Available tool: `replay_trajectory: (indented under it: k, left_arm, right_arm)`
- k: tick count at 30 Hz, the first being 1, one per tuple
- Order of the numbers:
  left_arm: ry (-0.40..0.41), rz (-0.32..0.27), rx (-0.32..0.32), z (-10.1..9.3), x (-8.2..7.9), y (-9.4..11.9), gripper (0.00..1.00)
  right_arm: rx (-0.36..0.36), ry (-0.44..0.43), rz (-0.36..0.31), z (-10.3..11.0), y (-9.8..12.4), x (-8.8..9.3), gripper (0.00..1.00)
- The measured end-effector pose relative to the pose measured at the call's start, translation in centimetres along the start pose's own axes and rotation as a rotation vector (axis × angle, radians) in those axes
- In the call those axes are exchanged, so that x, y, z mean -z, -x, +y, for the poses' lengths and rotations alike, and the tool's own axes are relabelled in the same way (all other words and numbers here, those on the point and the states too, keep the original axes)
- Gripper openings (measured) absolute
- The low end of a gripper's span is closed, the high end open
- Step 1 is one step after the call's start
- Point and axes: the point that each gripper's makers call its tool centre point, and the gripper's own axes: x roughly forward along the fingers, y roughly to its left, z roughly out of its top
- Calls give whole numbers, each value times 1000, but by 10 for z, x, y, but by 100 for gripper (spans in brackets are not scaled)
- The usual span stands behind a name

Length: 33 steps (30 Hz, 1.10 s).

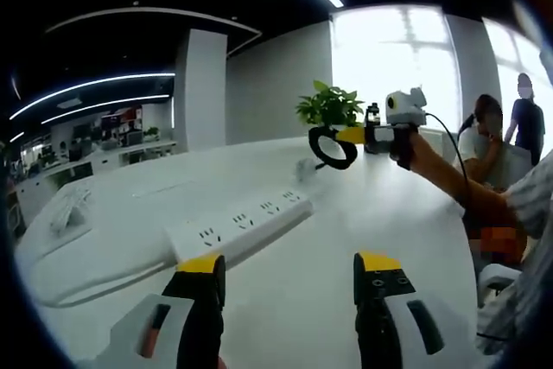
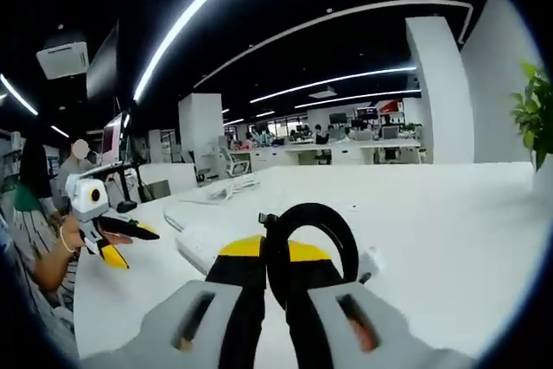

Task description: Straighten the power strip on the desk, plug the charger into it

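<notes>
A long white power strip (image 1: 238,225) lies at a slant on the white desk (image 1: 406,213), its cable (image 1: 86,287) trailing off to the left. My left gripper (image 1: 289,267) hovers open just in front of it with nothing between its jaws. Beyond the strip, my right gripper (image 1: 346,136) hangs above the desk, shut on a black loop (image 1: 333,149) that looks like a coiled cable. In the right gripper view the black loop (image 2: 311,248) stands up between my shut right gripper (image 2: 275,252), with the power strip (image 2: 197,244) behind it. My left gripper (image 2: 130,244) shows open at the left.
A small white block (image 1: 304,168) sits past the strip's far end; what it is I cannot tell. A potted plant (image 1: 328,106) stands at the back of the desk. People sit and stand at the right (image 1: 484,140). A white keyboard (image 1: 69,205) lies far left.
</notes>
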Motion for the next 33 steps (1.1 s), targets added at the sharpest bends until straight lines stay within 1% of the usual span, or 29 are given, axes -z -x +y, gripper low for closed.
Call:
replay_trajectory:
  k: [3, 6, 7, 11, 15, 25, 33]
  left_arm:
    - [4, 2, -1, 2, 1, -1, 61]
    - [5, 2, -2, 3, 1, -1, 61]
    - [6, 1, 0, 3, 1, -2, 61]
    - [10, 1, 0, 4, 2, -3, 61]
    - [10, 2, 3, 4, 2, -4, 60]
    - [13, -1, 2, 5, 2, -4, 60]
    - [14, 1, 3, 5, 2, -5, 60]
  right_arm:
    - [6, -12, -39, 0, -2, -9, 5]
    - [3, -4, -58, 5, -4, -17, 5]
    - [17, 2, -82, 5, -4, -21, 5]
    - [17, 7, -108, 10, -5, -30, 5]
    - [13, 6, -147, 14, -5, -40, 5]
    - [-13, 9, -187, 31, -5, -53, 5]
    - [-32, 55, -206, 50, -7, -62, 5]
